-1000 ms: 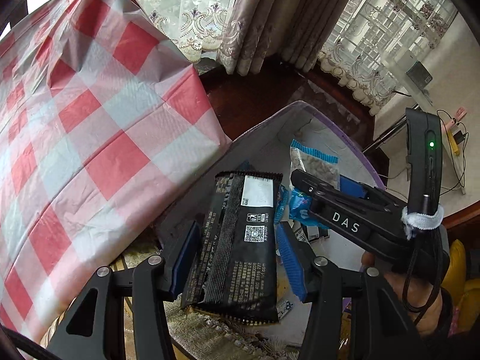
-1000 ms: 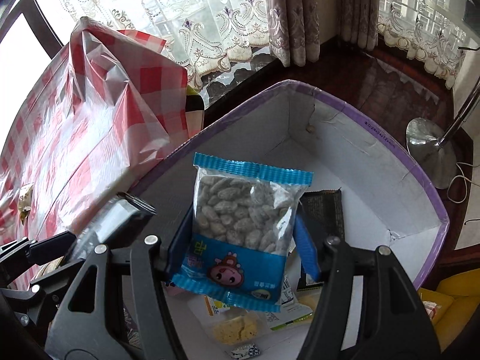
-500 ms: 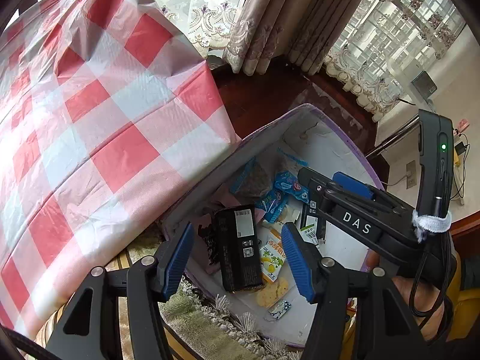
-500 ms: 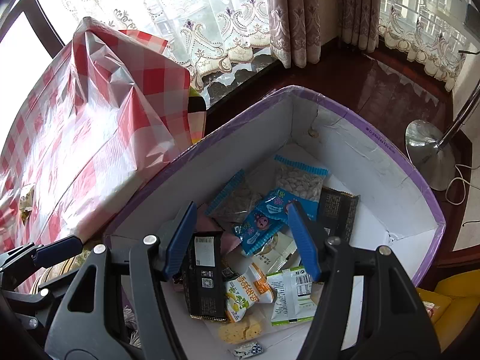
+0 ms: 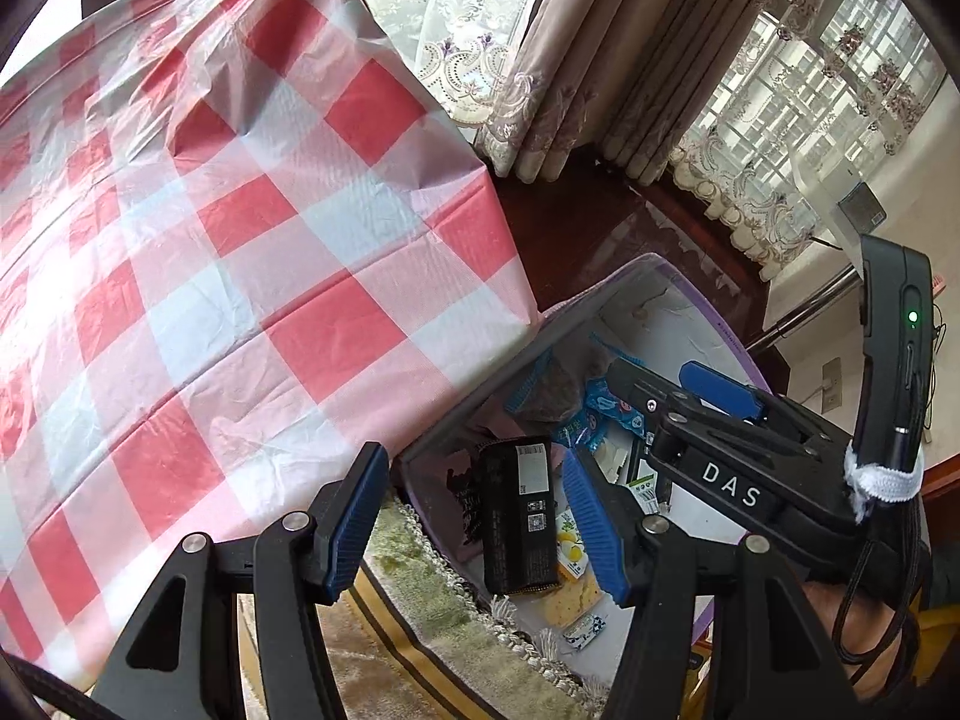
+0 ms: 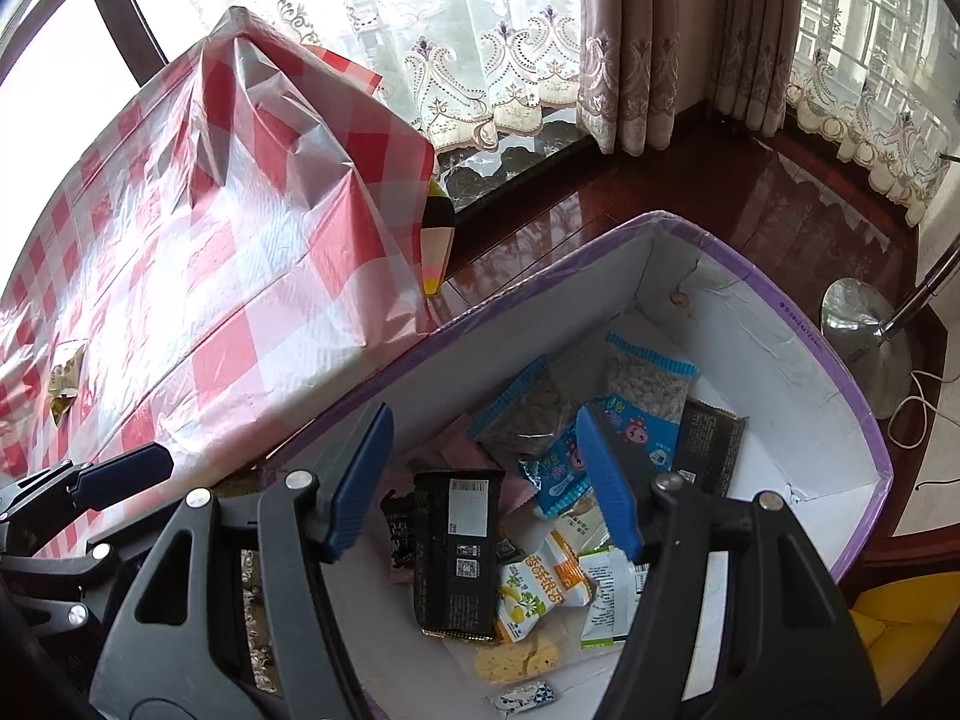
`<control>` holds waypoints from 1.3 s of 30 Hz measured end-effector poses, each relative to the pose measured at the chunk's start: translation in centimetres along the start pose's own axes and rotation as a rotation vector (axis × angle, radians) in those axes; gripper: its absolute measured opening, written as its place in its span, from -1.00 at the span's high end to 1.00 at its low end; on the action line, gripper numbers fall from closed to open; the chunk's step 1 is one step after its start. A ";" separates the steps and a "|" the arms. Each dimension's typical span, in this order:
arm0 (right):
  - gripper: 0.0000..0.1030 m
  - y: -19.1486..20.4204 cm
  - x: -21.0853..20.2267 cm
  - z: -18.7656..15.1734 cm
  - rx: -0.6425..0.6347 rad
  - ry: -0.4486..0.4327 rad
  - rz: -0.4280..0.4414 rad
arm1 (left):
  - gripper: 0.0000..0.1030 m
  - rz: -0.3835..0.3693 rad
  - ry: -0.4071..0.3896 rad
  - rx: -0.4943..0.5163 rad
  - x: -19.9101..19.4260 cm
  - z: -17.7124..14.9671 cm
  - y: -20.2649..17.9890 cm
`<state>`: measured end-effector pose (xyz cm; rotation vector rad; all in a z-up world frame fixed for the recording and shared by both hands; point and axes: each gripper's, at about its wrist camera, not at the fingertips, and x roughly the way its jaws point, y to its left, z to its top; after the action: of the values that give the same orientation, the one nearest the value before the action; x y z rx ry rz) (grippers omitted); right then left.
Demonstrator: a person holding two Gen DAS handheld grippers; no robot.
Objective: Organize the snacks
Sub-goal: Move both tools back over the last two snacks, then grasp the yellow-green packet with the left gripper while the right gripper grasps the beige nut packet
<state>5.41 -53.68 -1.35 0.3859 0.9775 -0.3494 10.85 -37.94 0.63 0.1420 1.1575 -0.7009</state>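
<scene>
Black snack packet (image 6: 457,552) lying in purple-rimmed box (image 6: 750,276), below both released grippers, left gripper (image 5: 474,525), right gripper (image 6: 486,483), seed packet (image 6: 645,387) farther back

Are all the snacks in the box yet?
Nearly. Many packets, including the black one and the blue seed bag, lie in the box. Both grippers, left and right, are open and empty. One small packet remains on the checked tablecloth.

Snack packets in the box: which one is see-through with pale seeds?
The blue-topped clear packet toward the far wall; the neighbouring blue-edged one holds dark contents.
</scene>
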 end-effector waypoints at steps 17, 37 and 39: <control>-0.38 13.3 0.3 1.6 -0.209 -0.015 0.096 | -0.19 0.109 -0.193 -0.325 -6.6 0.7 16.9; -0.45 35.3 3.6 2.8 -0.371 0.031 0.323 | -0.17 0.131 -0.440 -0.866 -13.3 -6.6 39.2; -0.45 37.1 4.2 2.8 -0.370 0.048 0.355 | -0.17 0.112 -0.457 -0.896 -13.2 -7.2 40.1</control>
<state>26.37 -22.89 2.32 0.2236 0.9760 0.1628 25.29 2.37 -0.69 -0.6721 0.9151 -0.0558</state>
